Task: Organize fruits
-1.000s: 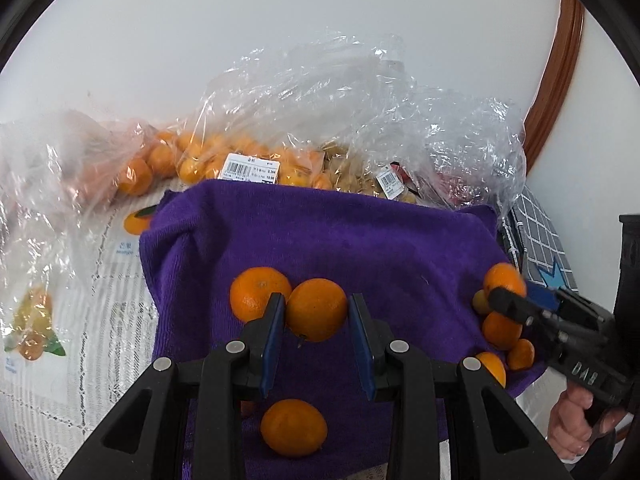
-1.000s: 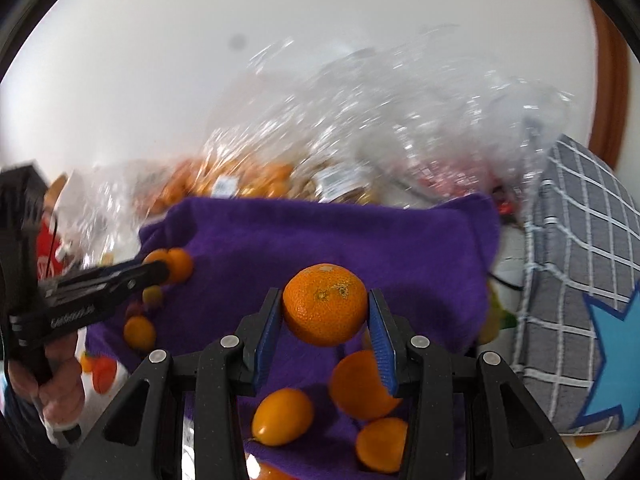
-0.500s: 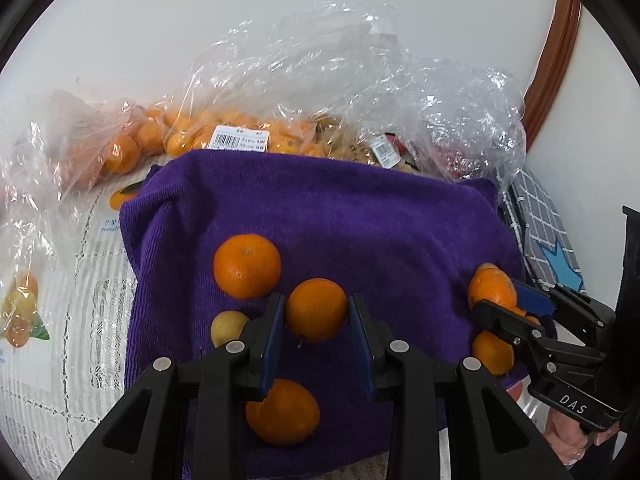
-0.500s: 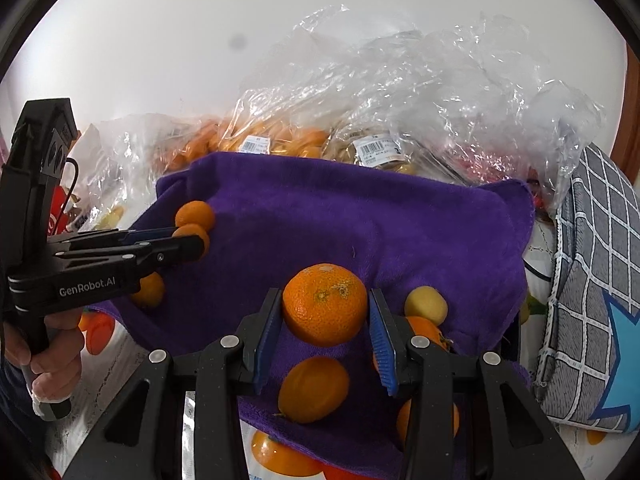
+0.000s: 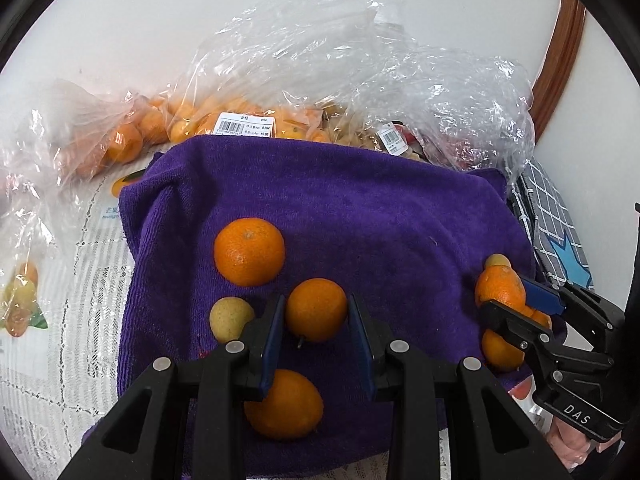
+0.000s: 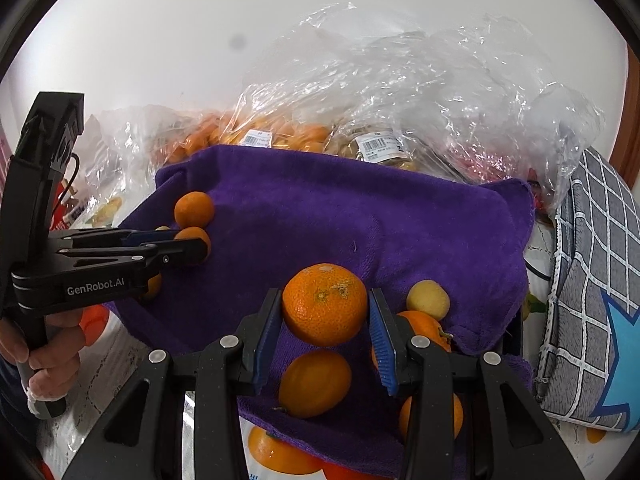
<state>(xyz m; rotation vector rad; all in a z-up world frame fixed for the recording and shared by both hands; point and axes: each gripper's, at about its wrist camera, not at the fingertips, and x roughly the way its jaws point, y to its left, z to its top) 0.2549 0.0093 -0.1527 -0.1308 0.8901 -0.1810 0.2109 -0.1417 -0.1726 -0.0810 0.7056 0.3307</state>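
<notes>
My left gripper is shut on a small orange above the purple towel. A larger orange, a yellow-green fruit and another orange lie on the towel near it. My right gripper is shut on a big orange over the towel's right part. Beneath it lie an orange, a yellow fruit and further oranges. Each gripper shows in the other's view, the right one and the left one.
Clear plastic bags of oranges and other fruit lie behind the towel against the white wall. A grey checked cushion with a blue star sits on the right. A lace-pattern tablecloth lies on the left.
Both grippers have moved forward over the towel with their oranges still held. More of the towel and the loose fruit on it has come into view.
</notes>
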